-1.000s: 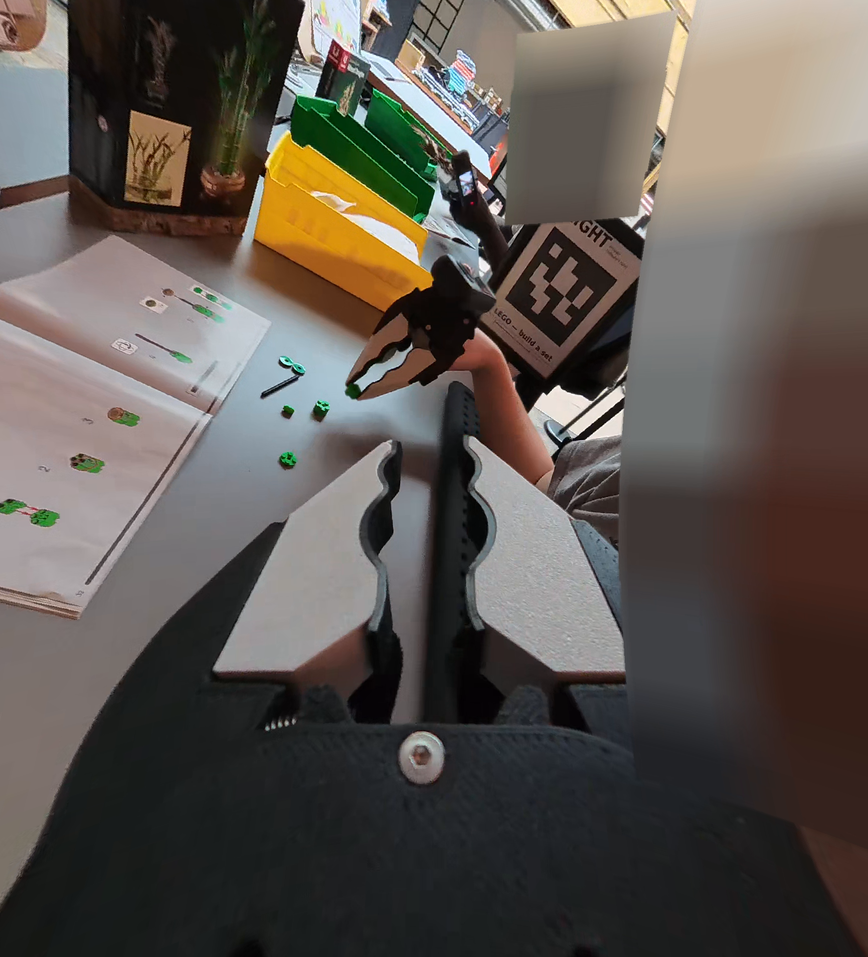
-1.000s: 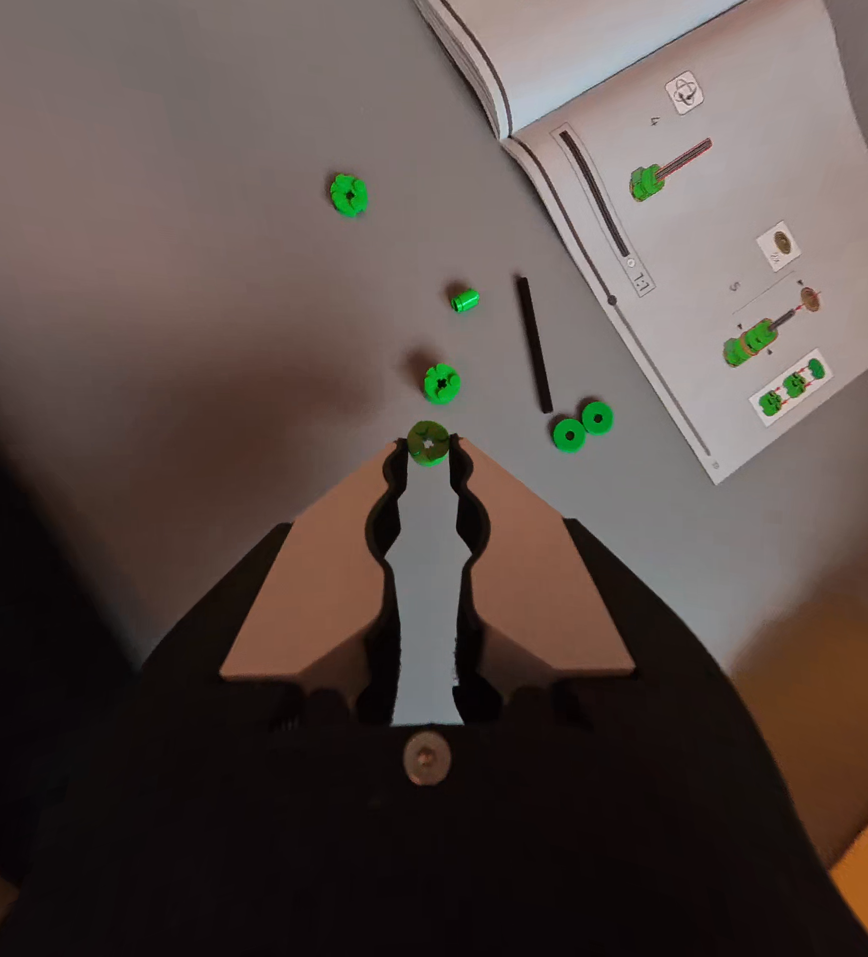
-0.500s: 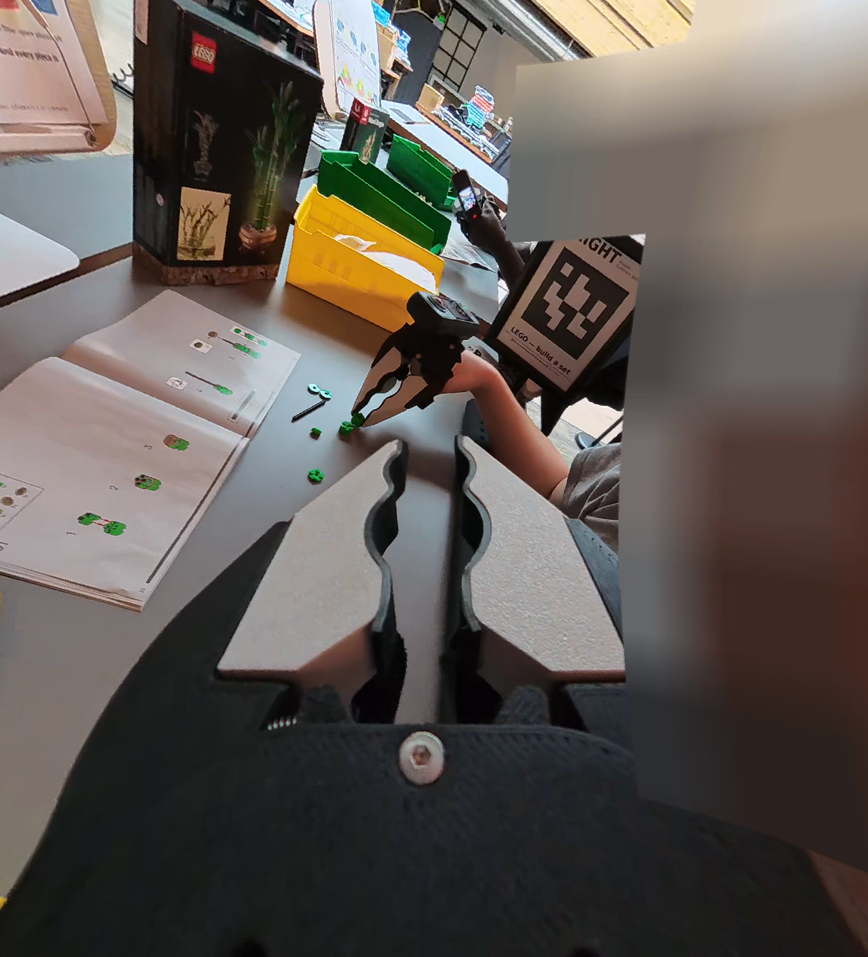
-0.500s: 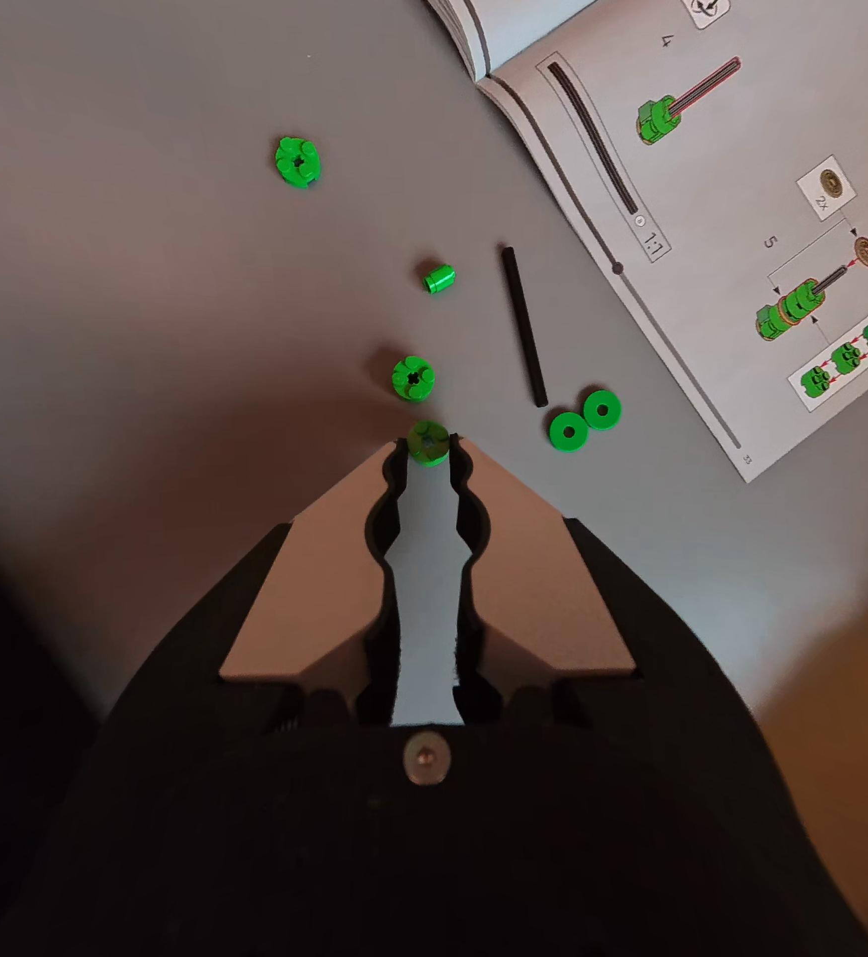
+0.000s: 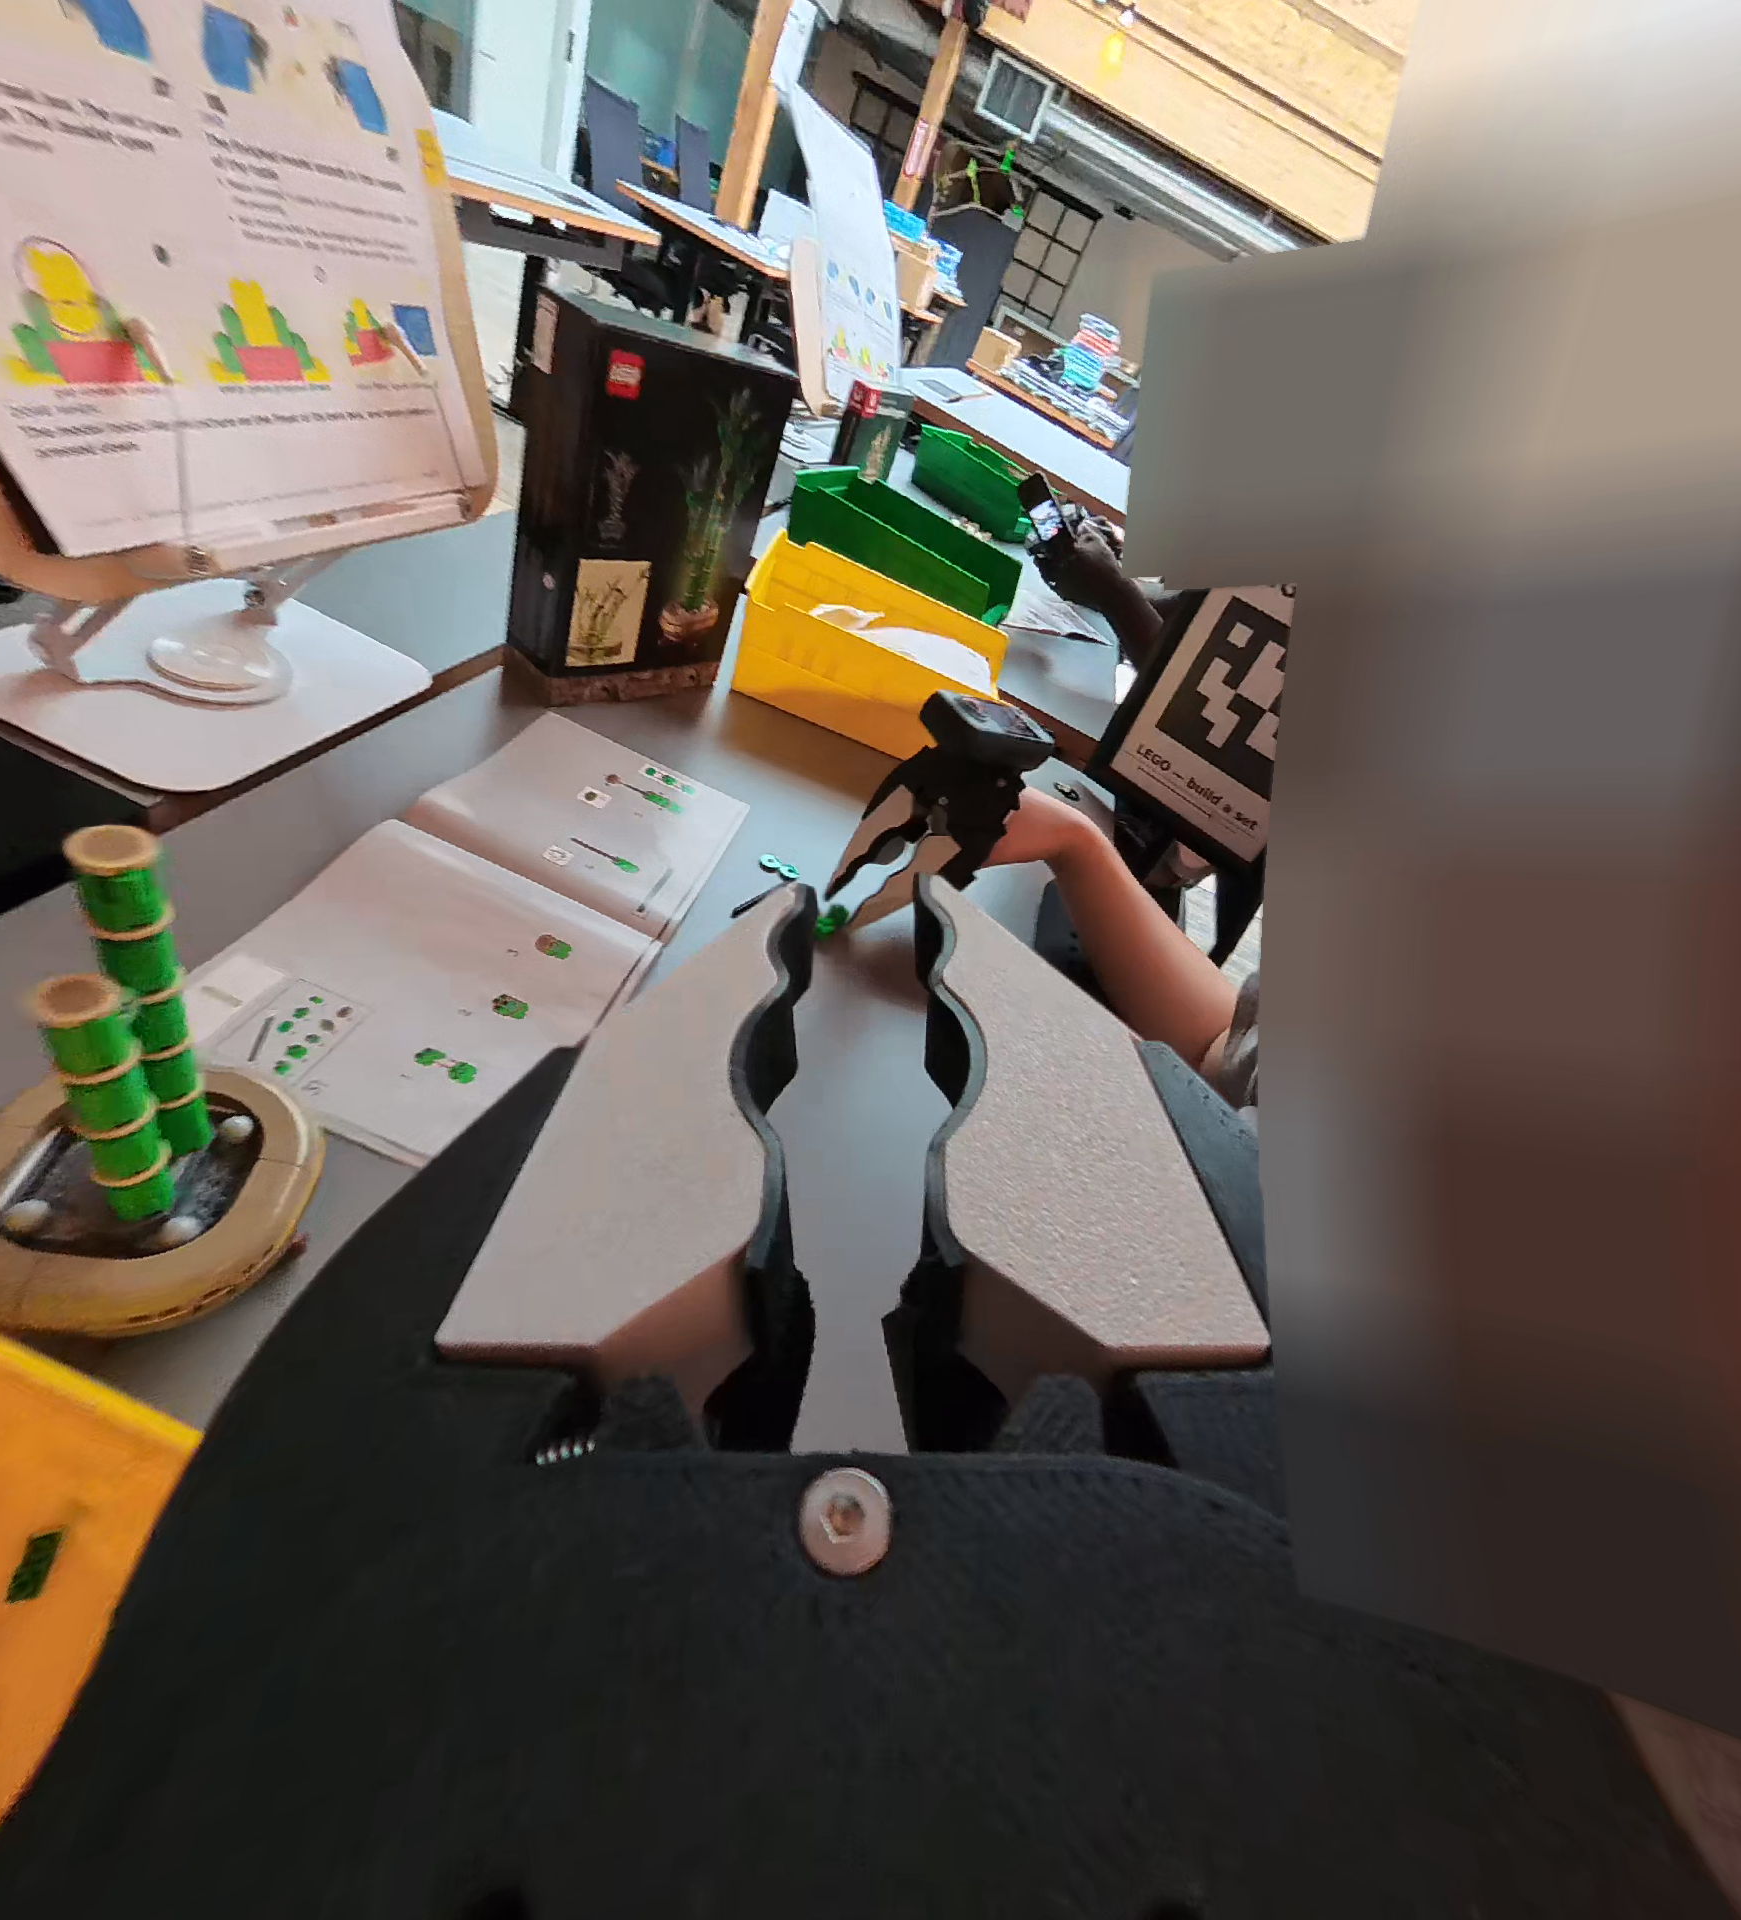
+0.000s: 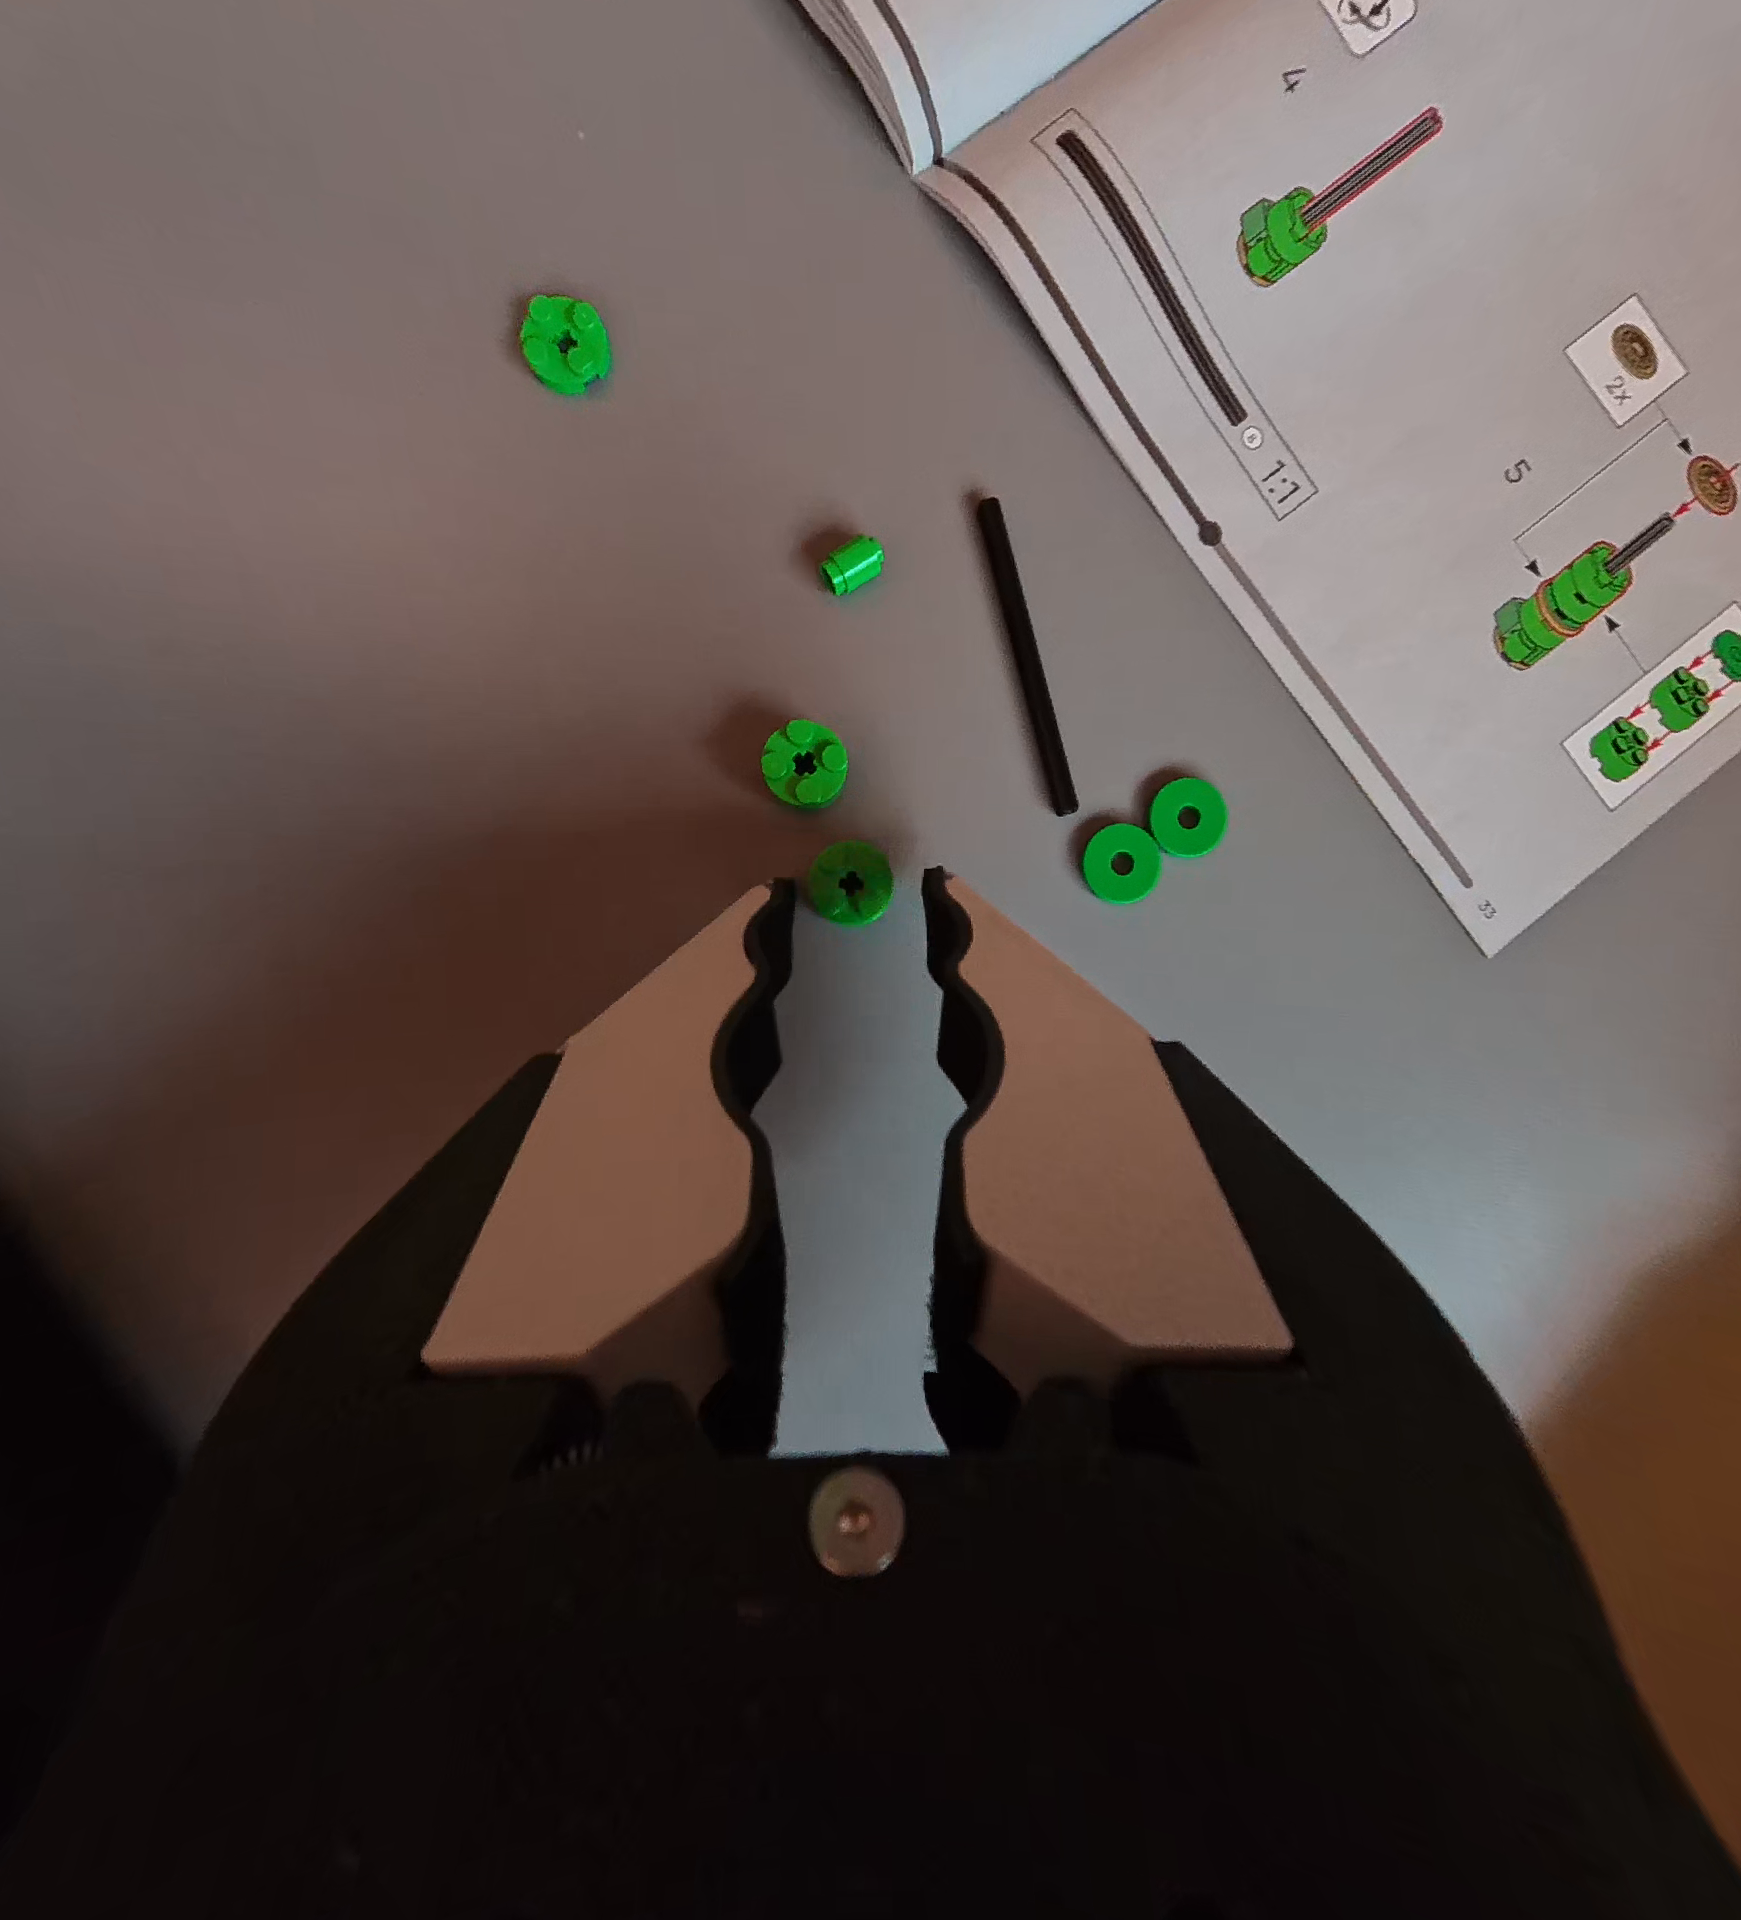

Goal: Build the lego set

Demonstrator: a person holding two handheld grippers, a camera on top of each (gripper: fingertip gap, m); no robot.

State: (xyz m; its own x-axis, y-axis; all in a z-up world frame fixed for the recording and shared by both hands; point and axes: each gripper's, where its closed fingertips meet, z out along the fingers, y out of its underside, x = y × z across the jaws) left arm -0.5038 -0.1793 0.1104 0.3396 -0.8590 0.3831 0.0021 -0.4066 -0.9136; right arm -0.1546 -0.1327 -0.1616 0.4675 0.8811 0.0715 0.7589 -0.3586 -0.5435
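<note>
Vs 0.5 s ago: right gripper (image 6: 855, 883) jaws have spread; the round green lego brick (image 6: 849, 882) it was pinching now lies loose on the grey tabletop (image 6: 326, 582) between the tips, nearer the left finger, a gap on its right side. Left gripper (image 5: 861, 920) has swung back and up, jaws parted wider, holding nothing; more of the desk shows.

Other pcs on the table: second round green studded brick (image 6: 805, 764) just beyond, third (image 6: 565, 344) well apart, small green cylinder (image 6: 851, 564), black axle rod (image 6: 1025, 657), two flat green rings (image 6: 1155, 840) touching.

Open white instruction booklet (image 5: 471, 935) beside them. Part-built green bamboo model in tan pot (image 5: 118, 1122) at left, yellow plastic bin (image 5: 845, 665), dark set box (image 5: 637, 520), workshop room w/ desks behind.
</note>
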